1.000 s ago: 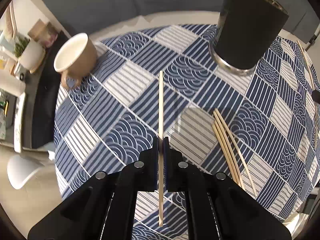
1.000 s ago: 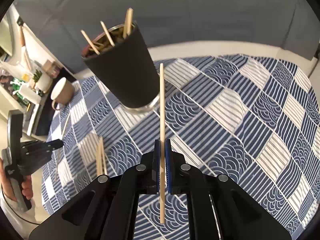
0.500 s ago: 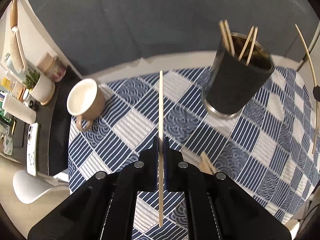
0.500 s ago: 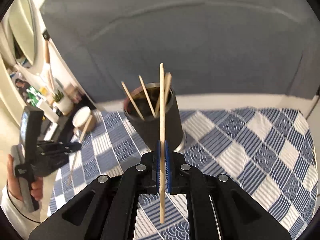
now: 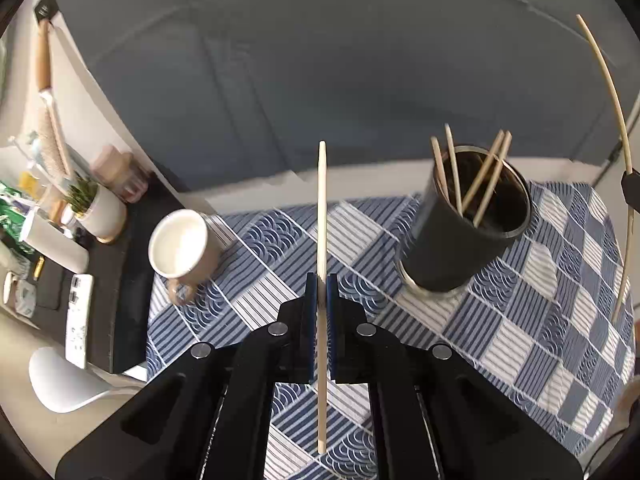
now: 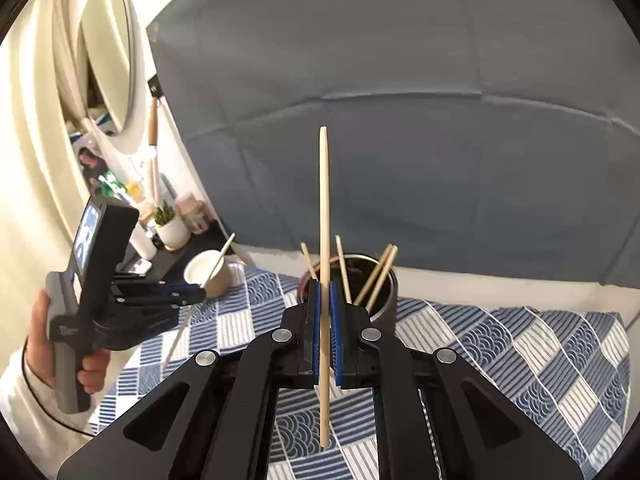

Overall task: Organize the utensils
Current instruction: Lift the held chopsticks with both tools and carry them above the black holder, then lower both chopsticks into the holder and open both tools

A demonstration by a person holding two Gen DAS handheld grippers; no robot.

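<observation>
My left gripper (image 5: 321, 280) is shut on a wooden chopstick (image 5: 322, 208) that stands upright, high above the table. My right gripper (image 6: 325, 286) is shut on another chopstick (image 6: 324, 200), also upright. A black utensil cup (image 5: 464, 236) stands on the blue patterned tablecloth (image 5: 560, 320) with several chopsticks in it. It shows straight ahead in the right wrist view (image 6: 384, 296), just beyond my fingers. The right gripper's chopstick (image 5: 612, 92) shows at the right edge of the left wrist view. The left gripper (image 6: 188, 292) shows at the left of the right wrist view.
A beige mug (image 5: 180, 248) stands at the table's left edge. A dark side shelf (image 5: 120, 272) with a potted plant (image 5: 96, 204) and small items lies to the left. A grey sofa back (image 6: 440, 160) rises behind the table.
Both grippers have risen and tilted up with their chopsticks. The cup now looks lower and farther. The loose chopsticks on the cloth have dropped out of view.
</observation>
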